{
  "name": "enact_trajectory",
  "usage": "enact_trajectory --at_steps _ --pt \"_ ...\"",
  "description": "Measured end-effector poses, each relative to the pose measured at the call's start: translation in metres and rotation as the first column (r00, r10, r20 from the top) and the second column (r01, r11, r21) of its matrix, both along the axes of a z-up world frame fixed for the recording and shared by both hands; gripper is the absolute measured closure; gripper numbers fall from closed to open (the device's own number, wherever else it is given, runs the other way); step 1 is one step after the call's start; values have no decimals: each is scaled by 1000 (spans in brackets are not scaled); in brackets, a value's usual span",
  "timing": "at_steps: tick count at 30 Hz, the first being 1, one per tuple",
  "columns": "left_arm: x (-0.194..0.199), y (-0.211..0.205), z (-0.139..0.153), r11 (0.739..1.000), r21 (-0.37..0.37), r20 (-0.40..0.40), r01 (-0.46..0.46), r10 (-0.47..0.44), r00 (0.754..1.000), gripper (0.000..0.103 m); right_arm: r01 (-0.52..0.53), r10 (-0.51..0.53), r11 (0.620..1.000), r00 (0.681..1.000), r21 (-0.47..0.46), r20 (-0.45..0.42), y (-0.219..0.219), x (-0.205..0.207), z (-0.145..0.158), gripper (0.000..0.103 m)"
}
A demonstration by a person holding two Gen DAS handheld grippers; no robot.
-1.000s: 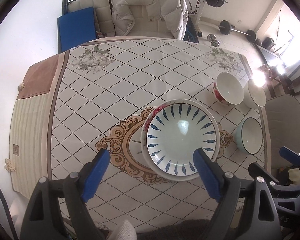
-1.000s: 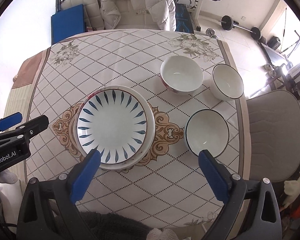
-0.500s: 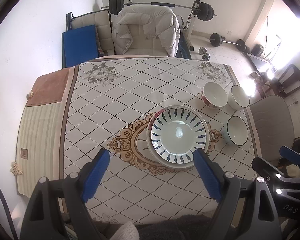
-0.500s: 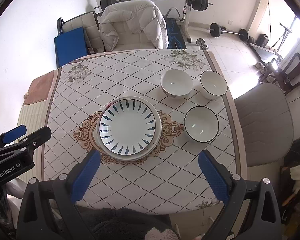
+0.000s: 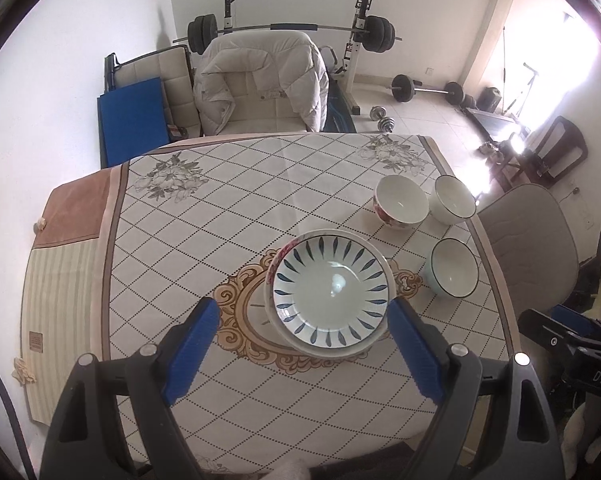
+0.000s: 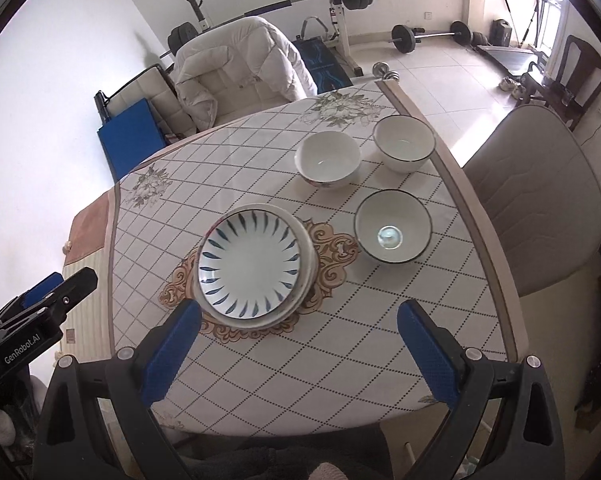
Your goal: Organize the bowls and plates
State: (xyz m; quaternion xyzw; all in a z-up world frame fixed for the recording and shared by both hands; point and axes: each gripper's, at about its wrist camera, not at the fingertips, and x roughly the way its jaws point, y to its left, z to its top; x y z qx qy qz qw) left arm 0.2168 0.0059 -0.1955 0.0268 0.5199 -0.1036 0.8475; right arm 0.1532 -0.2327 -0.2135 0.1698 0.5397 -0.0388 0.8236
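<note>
Stacked at the middle of the patterned table (image 5: 228,216): blue-petal plate (image 5: 331,294) atop a larger plate (image 6: 305,280), perhaps more beneath. To its right, three bowls apart: floral bowl (image 6: 327,159), white bowl (image 6: 404,142), dark-rimmed bowl (image 6: 393,225). Held high above the near edge, left gripper (image 5: 302,346) and right gripper (image 6: 298,350), both spread wide, gripping nothing.

My left claw (image 6: 40,320), seen from the right wrist, reads "GenRobot.AI" in white on its black body. My right claw (image 5: 580,344), seen from the left wrist, reads "DAS".
</note>
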Motion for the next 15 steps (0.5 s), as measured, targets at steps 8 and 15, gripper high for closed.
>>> enact_trajectory --at_steps 8,15 --pt "40 -79 -51 990 -76 -158 122 -133 978 20 51 -39 991 995 126 -92 -92 28 -58 3" --pt "84 -160 -124 987 -74 -331 145 -162 930 45 17 40 963 978 268 -205 -153 83 -142 5"
